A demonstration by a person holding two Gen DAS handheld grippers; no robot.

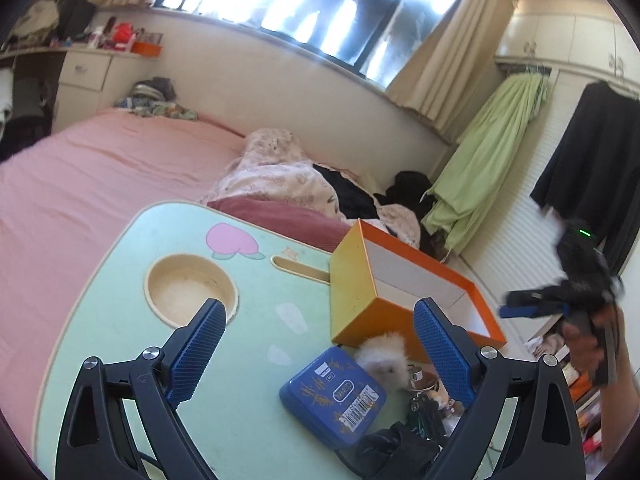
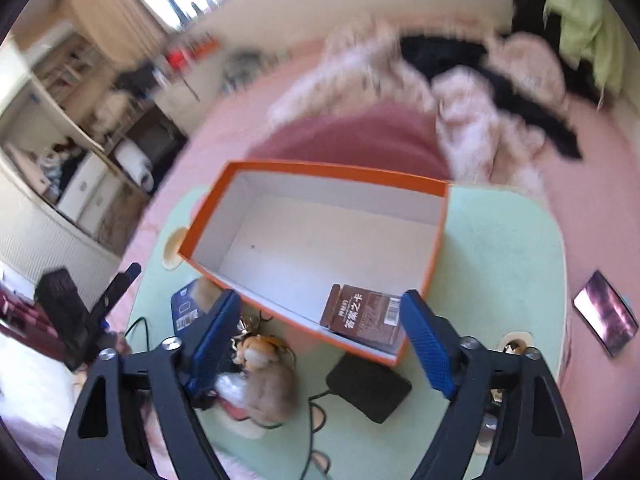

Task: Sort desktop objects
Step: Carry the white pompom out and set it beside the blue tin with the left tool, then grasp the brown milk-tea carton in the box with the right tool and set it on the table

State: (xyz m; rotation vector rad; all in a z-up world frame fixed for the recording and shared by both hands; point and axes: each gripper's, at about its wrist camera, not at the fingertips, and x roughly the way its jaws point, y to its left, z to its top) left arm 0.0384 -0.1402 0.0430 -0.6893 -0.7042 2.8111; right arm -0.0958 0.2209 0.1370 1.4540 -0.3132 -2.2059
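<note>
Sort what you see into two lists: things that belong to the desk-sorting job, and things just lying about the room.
Job:
orange box
brown packet inside it
blue tin
white fluffy toy
brown plush keychain
flat black pad

Lying about:
phone on the bed
green cloth
black garment
pink blanket

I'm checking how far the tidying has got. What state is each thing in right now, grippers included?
Orange box: open, lidless, upright on the green table.
Brown packet: lying flat inside the box, near corner.
Blue tin: closed, flat on the table outside the box.
White fluffy toy: on the table beside the box.
Black pad: flat on the table.
Left gripper: open, empty.
Right gripper: open, empty.
</note>
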